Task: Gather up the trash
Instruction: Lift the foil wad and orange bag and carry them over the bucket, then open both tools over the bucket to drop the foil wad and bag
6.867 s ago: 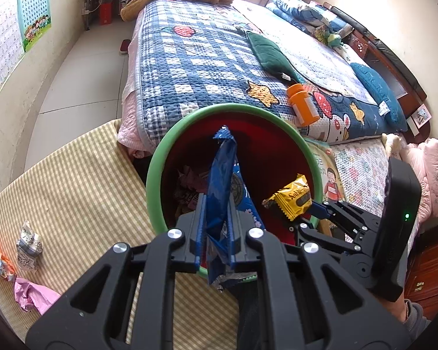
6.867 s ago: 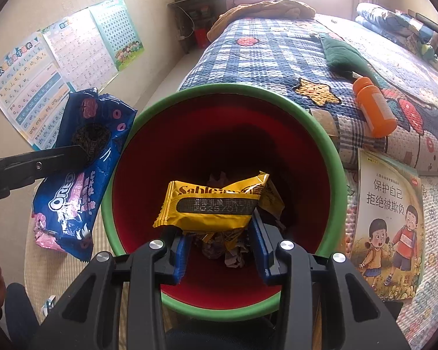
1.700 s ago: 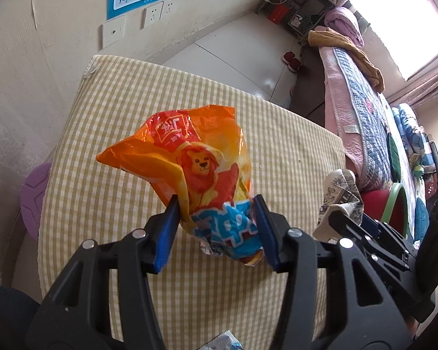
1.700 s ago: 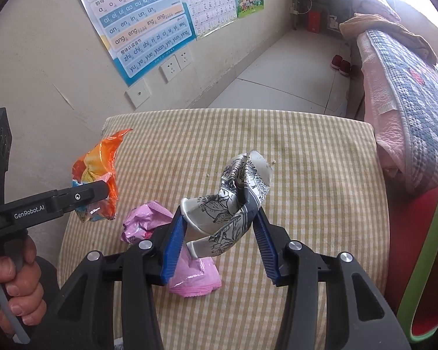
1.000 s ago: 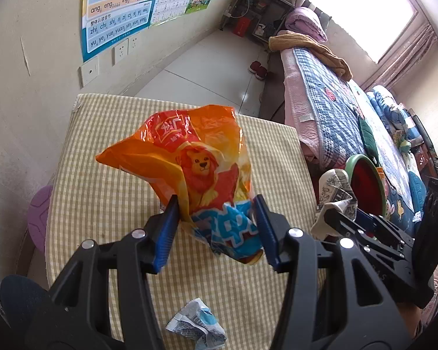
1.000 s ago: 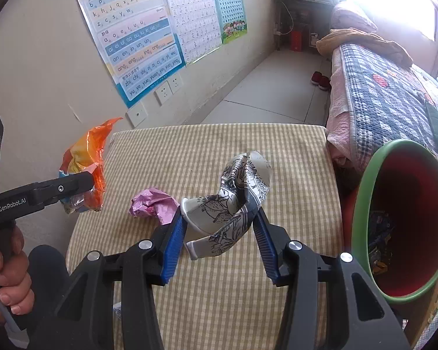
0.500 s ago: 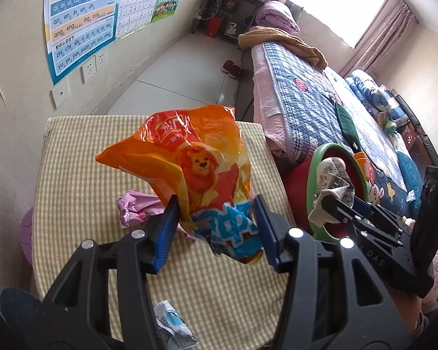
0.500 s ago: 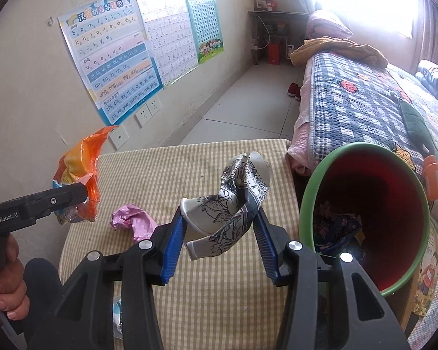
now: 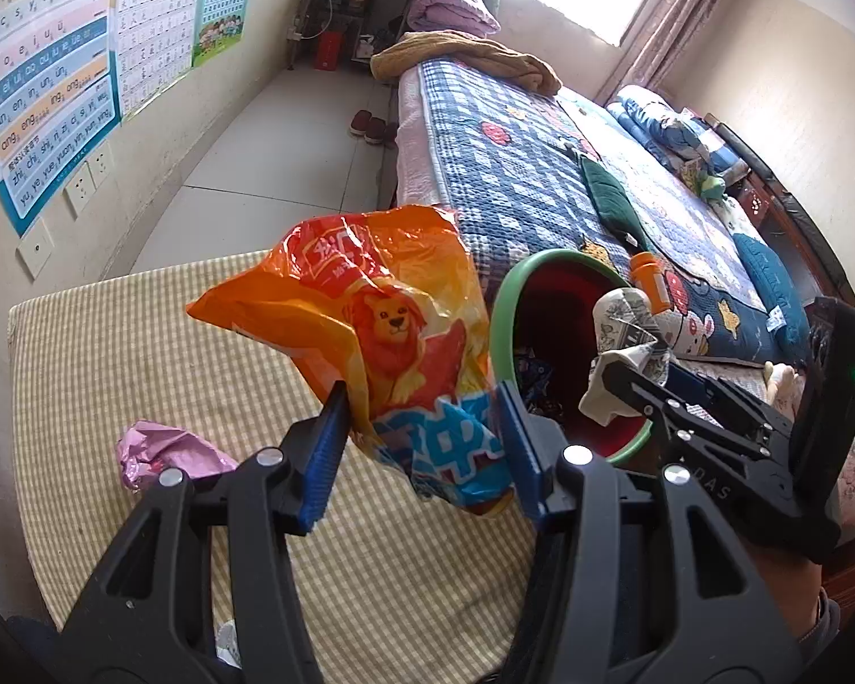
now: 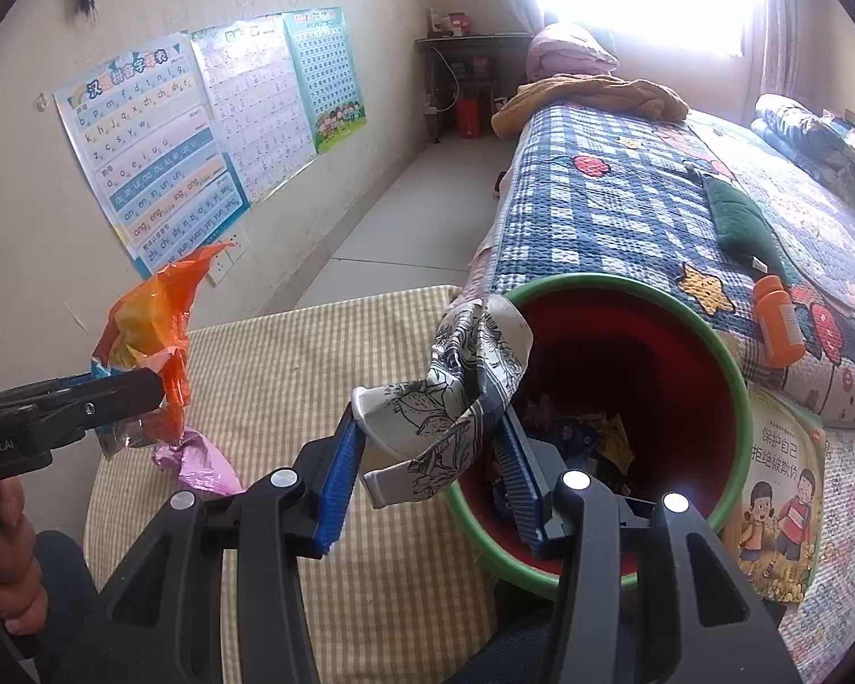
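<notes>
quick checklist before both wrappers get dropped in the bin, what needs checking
1. Left tool shut on the orange snack bag: ok.
2. Right tool shut on the black-and-white wrapper: ok.
3. Bin mouth open, with room above the trash inside: ok.
4. Black-and-white wrapper over the bin mouth: not ok, it sits at the near rim.
5. Orange snack bag over the bin: not ok, it hangs over the checked cloth.
6. Pink wrapper collected: not ok, it lies on the cloth.
</notes>
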`<action>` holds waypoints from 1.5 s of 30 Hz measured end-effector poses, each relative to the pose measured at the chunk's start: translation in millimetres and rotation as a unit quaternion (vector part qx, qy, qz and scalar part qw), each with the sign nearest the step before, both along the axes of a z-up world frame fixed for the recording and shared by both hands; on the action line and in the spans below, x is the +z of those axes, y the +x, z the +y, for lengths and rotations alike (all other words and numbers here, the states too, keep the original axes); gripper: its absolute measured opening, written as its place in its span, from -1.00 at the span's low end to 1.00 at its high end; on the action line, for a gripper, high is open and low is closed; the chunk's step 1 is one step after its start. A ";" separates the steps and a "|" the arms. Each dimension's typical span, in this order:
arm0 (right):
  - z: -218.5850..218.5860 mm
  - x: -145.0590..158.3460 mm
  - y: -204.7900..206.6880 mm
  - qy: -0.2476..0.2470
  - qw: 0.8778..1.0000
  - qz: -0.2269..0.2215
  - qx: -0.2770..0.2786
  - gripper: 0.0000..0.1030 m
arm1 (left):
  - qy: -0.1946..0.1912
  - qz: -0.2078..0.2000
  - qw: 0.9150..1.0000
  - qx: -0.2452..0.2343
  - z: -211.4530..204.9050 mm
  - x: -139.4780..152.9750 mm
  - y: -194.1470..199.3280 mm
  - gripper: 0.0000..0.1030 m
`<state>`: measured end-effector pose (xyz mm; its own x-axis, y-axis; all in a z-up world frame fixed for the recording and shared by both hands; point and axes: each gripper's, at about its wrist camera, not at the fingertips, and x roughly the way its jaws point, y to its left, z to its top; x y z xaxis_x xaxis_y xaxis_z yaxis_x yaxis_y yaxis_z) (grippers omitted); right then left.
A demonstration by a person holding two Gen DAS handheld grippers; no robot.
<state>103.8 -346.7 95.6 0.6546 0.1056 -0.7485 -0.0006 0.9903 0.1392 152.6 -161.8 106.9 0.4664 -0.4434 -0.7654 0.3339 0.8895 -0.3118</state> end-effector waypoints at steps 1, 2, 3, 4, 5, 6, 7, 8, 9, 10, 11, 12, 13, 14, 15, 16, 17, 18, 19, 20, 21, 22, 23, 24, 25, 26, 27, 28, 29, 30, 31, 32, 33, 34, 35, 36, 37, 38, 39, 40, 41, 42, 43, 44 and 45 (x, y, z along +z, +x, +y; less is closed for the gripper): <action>-6.1 0.1 -1.3 0.000 1.000 0.000 -0.005 -0.12 | 0.000 -0.001 1.000 -0.006 -7.1 0.4 0.1 -0.04; -12.4 0.3 -2.3 0.001 1.000 -0.001 -0.010 -0.12 | 0.000 -0.002 1.000 -0.013 -13.6 0.6 0.4 -0.04; -18.7 0.4 -3.2 0.000 1.000 -0.001 -0.015 -0.12 | 0.000 -0.002 1.000 -0.018 -20.8 1.0 0.9 -0.04; -25.0 0.3 -4.2 0.000 1.000 -0.002 -0.020 -0.12 | 0.000 -0.002 1.000 -0.023 -27.3 1.2 1.4 -0.04; -31.2 0.3 -5.2 0.000 1.000 -0.002 -0.025 -0.12 | 0.000 -0.002 1.000 -0.029 -33.9 1.3 2.0 -0.04; -37.6 0.2 -6.0 0.000 1.000 -0.002 -0.031 -0.12 | 0.000 -0.002 0.999 -0.034 -40.1 1.0 2.6 -0.04; -44.2 -0.1 -6.9 0.001 0.999 -0.002 -0.036 -0.12 | 0.001 -0.001 0.999 -0.039 -46.3 0.4 3.0 -0.04; -50.5 -0.5 -7.5 0.000 0.999 -0.002 -0.041 -0.12 | 0.001 0.000 0.999 -0.043 -52.4 -0.1 3.8 -0.04; -56.0 -0.9 -8.1 0.000 0.999 -0.002 -0.046 -0.12 | 0.001 0.001 0.999 -0.048 -58.0 -0.8 4.5 -0.04; -62.3 -1.3 -8.8 0.001 0.999 -0.002 -0.051 -0.12 | 0.001 0.001 0.999 -0.053 -63.8 -1.7 4.9 -0.04; -68.6 -1.4 -9.4 0.001 0.998 -0.002 -0.055 -0.12 | 0.001 0.002 0.998 -0.058 -69.4 -2.8 5.6 -0.04; -73.8 -2.2 -10.1 0.001 0.998 -0.001 -0.059 -0.12 | 0.000 0.004 0.998 -0.062 -74.1 -4.1 7.2 -0.04; -79.0 -3.3 -10.2 0.001 0.998 0.000 -0.062 -0.12 | 0.000 0.006 0.998 -0.067 -79.3 -5.4 8.4 -0.04; -83.5 -4.7 -10.2 0.002 0.998 0.001 -0.065 -0.12 | 0.001 0.007 0.997 -0.071 -84.5 -6.7 9.5 -0.04; -86.2 -5.6 -10.1 0.003 0.998 0.002 -0.068 -0.12 | 0.001 0.008 0.997 -0.076 -90.2 -7.7 10.5 -0.04; -89.6 -7.0 -10.0 0.002 0.998 0.003 -0.069 -0.12 | 0.001 0.010 0.997 -0.080 -95.0 -9.2 11.7 -0.04; -92.5 -8.7 -10.0 0.001 0.998 0.004 -0.070 -0.12 | 0.000 0.013 0.996 -0.083 -98.9 -10.8 12.6 -0.04; -95.7 -10.9 -9.7 0.000 0.997 0.006 -0.071 -0.12 | 0.001 0.014 0.996 -0.086 -103.7 -11.9 13.5 -0.04; -98.4 -13.0 -9.6 -0.001 0.997 0.007 -0.073 -0.12 | 0.002 0.015 0.996 -0.089 -107.8 -13.2 14.6 -0.04; -101.1 -15.6 -9.2 0.000 0.997 0.009 -0.074 -0.12 | 0.002 0.017 0.996 -0.092 -112.2 -14.0 16.2 -0.04; -104.2 -18.6 -8.6 0.003 0.997 0.011 -0.075 -0.12 | 0.002 0.018 0.995 -0.094 -115.5 -15.1 17.8 -0.04; -106.7 -21.2 -8.2 0.005 0.997 0.014 -0.077 -0.12 | 0.002 0.020 0.995 -0.096 -119.4 -15.8 19.5 -0.04; -108.6 -23.3 -7.5 0.006 0.997 0.015 -0.078 -0.12 | 0.003 0.021 0.995 -0.097 -122.2 -16.6 20.8 -0.04; -110.9 -25.7 -6.9 0.007 0.997 0.017 -0.079 -0.15 | 0.003 0.021 0.995 -0.099 -124.7 -17.2 22.7 -0.04; -113.4 -27.9 -6.3 0.008 0.997 0.019 -0.080 -0.15 | 0.004 0.022 0.995 -0.100 -127.7 -17.6 24.3 -0.04; -115.7 -30.1 -5.8 0.010 0.996 0.021 -0.081 -0.15 | 0.005 0.023 0.995 -0.102 -130.3 -18.1 26.1 -0.04; -117.5 -31.9 -5.2 0.011 0.996 0.022 -0.082 -0.15 | 0.006 0.023 0.994 -0.103 -132.9 -18.7 27.7 -0.04; -119.6 -33.4 -4.8 0.012 0.996 0.022 -0.083 -0.15 | 0.007 0.024 0.994 -0.105 -136.9 -19.7 29.5 -0.04; -121.3 -34.9 -4.2 0.013 0.996 0.023 -0.083 -0.15 | 0.008 0.026 0.994 -0.107 -140.0 -20.7 31.4 -0.04; -122.7 -36.4 -3.5 0.014 0.996 0.024 -0.084 -0.16 | 0.009 0.028 0.994 -0.109 -143.2 -22.1 33.4 -0.04; -123.8 -37.8 -2.9 0.015 0.996 0.025 -0.084 -0.17 | 0.010 0.029 0.993 -0.111 -146.5 -23.9 35.0 -0.04; -124.4 -39.2 -1.8 0.015 0.996 0.026 -0.085 -0.21 | 0.010 0.031 0.993 -0.113 -149.6 -26.1 36.7 -0.04; -125.7 -41.1 0.1 0.015 0.996 0.028 -0.085 -0.23 | 0.012 0.033 0.993 -0.114 -152.6 -28.6 38.6 -0.04; -126.8 -42.8 1.6 0.017 0.996 0.030 -0.085 -0.23 | 0.013 0.036 0.993 -0.116 -155.1 -31.3 40.4 -0.03; -127.7 -43.8 3.2 0.018 0.996 0.032 -0.084 -0.23 | 0.013 0.042 0.992 -0.119 -158.1 -34.2 42.2 -0.03; -128.4 -44.2 4.2 0.018 0.996 0.032 -0.084 -0.23 | 0.014 0.047 0.991 -0.122 -161.3 -36.7 43.5 -0.02; -129.2 -43.9 4.7 0.017 0.996 0.030 -0.085 -0.23 | 0.015 0.049 0.991 -0.124 -163.8 -38.2 44.2 -0.01; -130.3 -43.7 5.2 0.016 0.996 0.030 -0.086 -0.23 | 0.014 0.050 0.991 -0.125 -165.8 -39.0 44.1 0.01; -131.3 -43.9 5.5 0.014 0.996 0.030 -0.087 -0.23 | 0.012 0.052 0.991 -0.126 -167.0 -40.1 44.3 0.04; -132.6 -44.1 5.3 0.013 0.995 0.029 -0.090 -0.23 | 0.011 0.054 0.990 -0.126 -167.7 -41.1 44.6 0.06; -134.3 -44.9 4.9 0.013 0.995 0.030 -0.093 -0.22 | 0.009 0.055 0.990 -0.126 -167.9 -41.8 44.4 0.10; -135.8 -46.3 4.4 0.013 0.995 0.033 -0.095 -0.21 | 0.007 0.056 0.990 -0.128 -168.0 -42.3 43.7 0.16; -137.2 -47.8 3.9 0.014 0.995 0.036 -0.096 -0.19 | 0.006 0.055 0.990 -0.128 -168.1 -42.4 43.3 0.21; -138.4 -48.9 3.0 0.013 0.994 0.037 -0.099 -0.11 | 0.006 0.054 0.990 -0.127 -167.1 -42.3 42.7 0.31; -139.3 -49.8 1.7 0.014 0.994 0.038 -0.101 -0.03 | 0.004 0.053 0.991 -0.125 -166.3 -41.9 42.4 0.42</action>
<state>105.5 -486.0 45.8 0.6061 -0.0004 -0.7954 0.2091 0.9649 0.1588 194.9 -328.0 65.0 0.2595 -0.5283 -0.8084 0.5105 0.7856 -0.3496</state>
